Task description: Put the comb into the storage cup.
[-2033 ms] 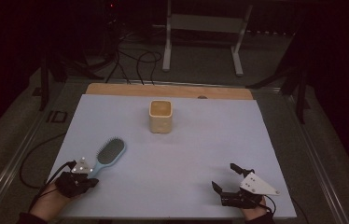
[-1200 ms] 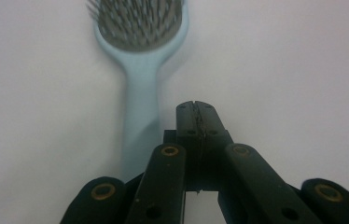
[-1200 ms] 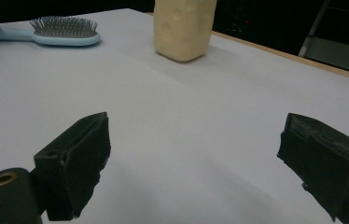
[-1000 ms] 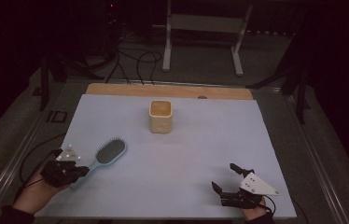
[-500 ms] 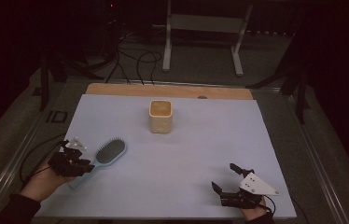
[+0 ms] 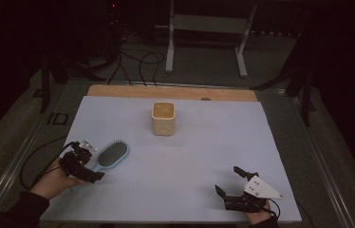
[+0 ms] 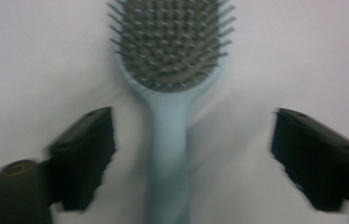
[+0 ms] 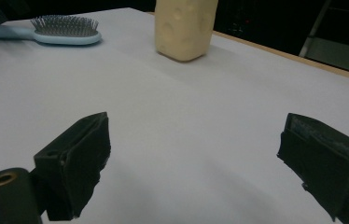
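Note:
A light blue hairbrush [image 6: 111, 154] with grey bristles lies on the pale sheet at the left; its head [image 7: 172, 56] points away from my left gripper. My left gripper [image 6: 90, 161] straddles the handle [image 7: 168, 154]. Its jaws have just been opening and now stand wide on either side of the handle without touching it. Near the front right my right gripper [image 6: 228, 179] rests open with nothing between its jaws, aimed at the brush [image 8: 65, 28] and a cream square cup [image 8: 185, 25]. That cup [image 6: 163, 118] stands upright at mid-table toward the far side.
The pale sheet [image 6: 204, 152] covers most of the table, and a wooden strip [image 6: 171, 92] shows along the far edge. Beyond it, on the dark floor, are cables and a white metal stand [image 6: 204, 28]. A black cable trails off the left edge from my left gripper.
My left hand has shifted a little along the brush's handle toward the far side, and its jaws have spread apart. The brush, cup and right gripper have stayed put.

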`<state>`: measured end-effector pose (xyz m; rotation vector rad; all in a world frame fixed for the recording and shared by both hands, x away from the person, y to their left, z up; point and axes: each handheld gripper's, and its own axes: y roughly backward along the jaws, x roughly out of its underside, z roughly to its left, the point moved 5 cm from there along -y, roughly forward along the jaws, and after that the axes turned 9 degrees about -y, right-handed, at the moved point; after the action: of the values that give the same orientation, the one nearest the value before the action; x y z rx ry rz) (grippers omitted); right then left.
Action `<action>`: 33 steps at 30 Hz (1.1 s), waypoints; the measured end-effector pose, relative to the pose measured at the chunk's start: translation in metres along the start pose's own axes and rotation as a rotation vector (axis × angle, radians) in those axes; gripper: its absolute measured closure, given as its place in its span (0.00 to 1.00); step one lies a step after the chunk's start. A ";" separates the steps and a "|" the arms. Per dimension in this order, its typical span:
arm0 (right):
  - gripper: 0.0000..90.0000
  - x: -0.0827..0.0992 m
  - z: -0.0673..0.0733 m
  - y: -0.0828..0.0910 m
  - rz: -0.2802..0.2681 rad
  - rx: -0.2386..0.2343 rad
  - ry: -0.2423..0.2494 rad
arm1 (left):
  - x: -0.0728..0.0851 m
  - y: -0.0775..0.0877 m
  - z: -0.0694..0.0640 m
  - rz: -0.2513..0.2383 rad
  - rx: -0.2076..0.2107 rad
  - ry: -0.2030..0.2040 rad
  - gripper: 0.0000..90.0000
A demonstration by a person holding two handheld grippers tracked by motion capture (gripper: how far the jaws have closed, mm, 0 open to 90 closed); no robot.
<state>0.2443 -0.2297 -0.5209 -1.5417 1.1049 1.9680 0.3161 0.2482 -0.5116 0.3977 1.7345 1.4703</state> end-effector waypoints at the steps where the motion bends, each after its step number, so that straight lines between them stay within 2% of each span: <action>1: 0.10 0.000 0.000 0.000 0.001 0.000 0.000 | 0.000 0.000 0.001 0.011 0.012 0.006 0.07; 2: 0.10 0.000 0.000 0.000 0.001 0.000 0.001 | 0.000 -0.001 0.002 0.020 0.031 0.000 0.02; 4: 0.10 0.000 0.000 0.000 -0.001 0.000 0.000 | 0.000 -0.003 0.003 0.030 0.036 -0.007 0.00; 10: 0.10 0.000 0.000 0.000 -0.001 -0.001 0.000 | -0.001 -0.010 0.003 0.068 0.064 -0.040 0.00; 15: 0.10 0.000 0.000 0.001 -0.001 0.000 0.002 | 0.000 -0.015 0.005 0.114 0.067 -0.062 0.05; 21: 0.10 0.000 0.000 0.001 -0.001 -0.001 0.000 | 0.000 -0.017 0.010 0.138 0.065 -0.082 0.19; 24: 0.10 0.000 0.000 0.001 -0.002 -0.001 0.001 | 0.000 -0.020 0.012 0.148 0.068 -0.080 0.27; 26: 0.10 0.000 0.000 0.001 -0.002 -0.001 0.001 | -0.001 -0.021 0.013 0.151 0.058 -0.075 0.33; 29: 0.10 0.000 0.000 0.001 -0.001 -0.003 -0.002 | -0.002 -0.023 0.014 0.156 0.064 -0.087 0.44; 30: 0.10 -0.001 0.000 0.001 -0.004 -0.009 -0.013 | -0.002 -0.025 0.013 0.162 0.068 -0.089 0.49; 33: 0.10 -0.002 0.000 0.002 -0.008 -0.011 -0.016 | -0.002 -0.028 0.014 0.193 0.064 -0.099 0.55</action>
<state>0.2434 -0.2303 -0.5189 -1.5308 1.0814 1.9811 0.3347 0.2484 -0.5367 0.6771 1.7053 1.5048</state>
